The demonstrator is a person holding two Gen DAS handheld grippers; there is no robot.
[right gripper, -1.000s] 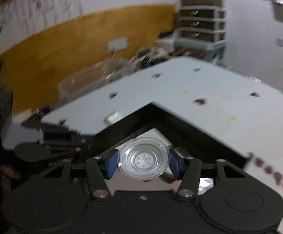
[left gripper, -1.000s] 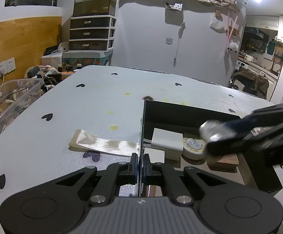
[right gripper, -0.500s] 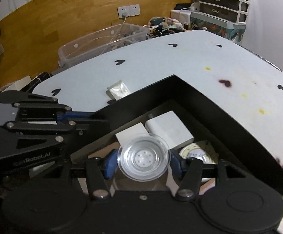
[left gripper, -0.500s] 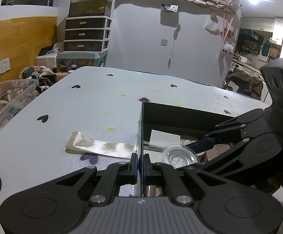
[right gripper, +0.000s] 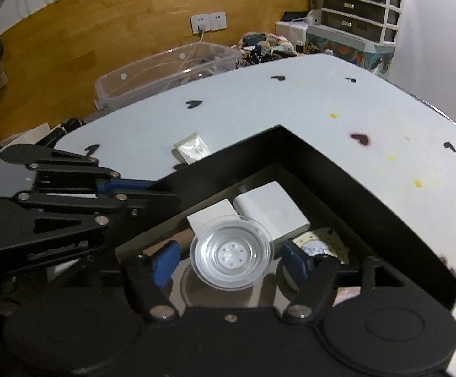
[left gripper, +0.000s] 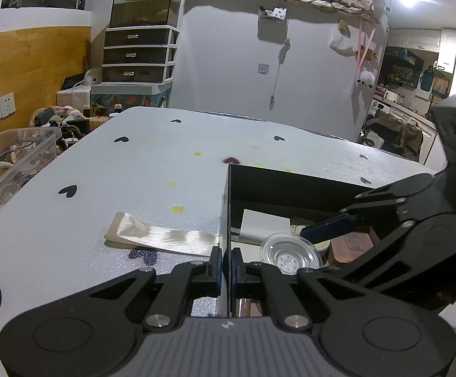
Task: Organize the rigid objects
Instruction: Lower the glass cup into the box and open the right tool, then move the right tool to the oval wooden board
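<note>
The right tongs (right gripper: 228, 262) had just opened, freeing the clear dish (right gripper: 231, 256) over the black box (right gripper: 337, 169), which the closed left tongs (left gripper: 224, 260) steadied by its wall.

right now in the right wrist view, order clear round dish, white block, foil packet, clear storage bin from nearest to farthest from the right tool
1. clear round dish, between the right tool's open fingers
2. white block, just behind, inside the black box
3. foil packet, on the table beyond the box
4. clear storage bin, past the table edge

one black box (right gripper: 337, 169), two white blocks (right gripper: 271, 210), one clear dish (right gripper: 231, 254), one foil sachet (right gripper: 191, 149)
</note>
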